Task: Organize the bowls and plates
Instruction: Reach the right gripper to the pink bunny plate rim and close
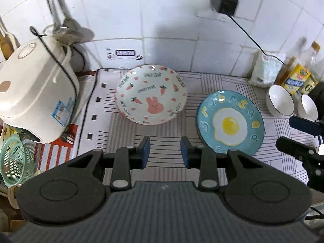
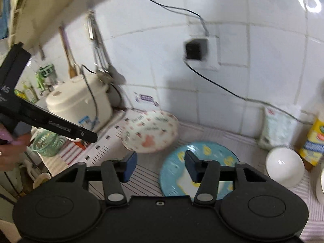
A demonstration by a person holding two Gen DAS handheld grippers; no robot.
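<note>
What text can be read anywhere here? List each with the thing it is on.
"6": label of the oil bottle, far right.
Raised numerals, "5" and "9" among them: rim of the blue egg plate.
Green lettering on the rabbit bowl: too small.
Wall stickers and rice cooker label: blurred.

- counter w/ a striped mat (image 1: 232, 81) (image 2: 145, 184) over most of it, white tile wall behind
- rice cooker (image 1: 34, 89) (image 2: 81, 101) far left, on a red/white striped cloth (image 1: 54, 151)
- carrot/bunny bowl (image 1: 150, 94) (image 2: 149, 131) near the middle, tilted
- blue fried-egg plate (image 1: 230, 122) (image 2: 174, 162) just right of it, flat on the mat, not touching
- 2 white bowls (image 1: 280, 100) (image 2: 284, 167) far right, side by side
- white bag (image 1: 263, 70) (image 2: 277, 129) + oil bottles (image 1: 297, 75) back right against the wall
- green colander (image 1: 15, 160) (image 2: 47, 143) at the left edge, can't tell what it's sitting on
</note>
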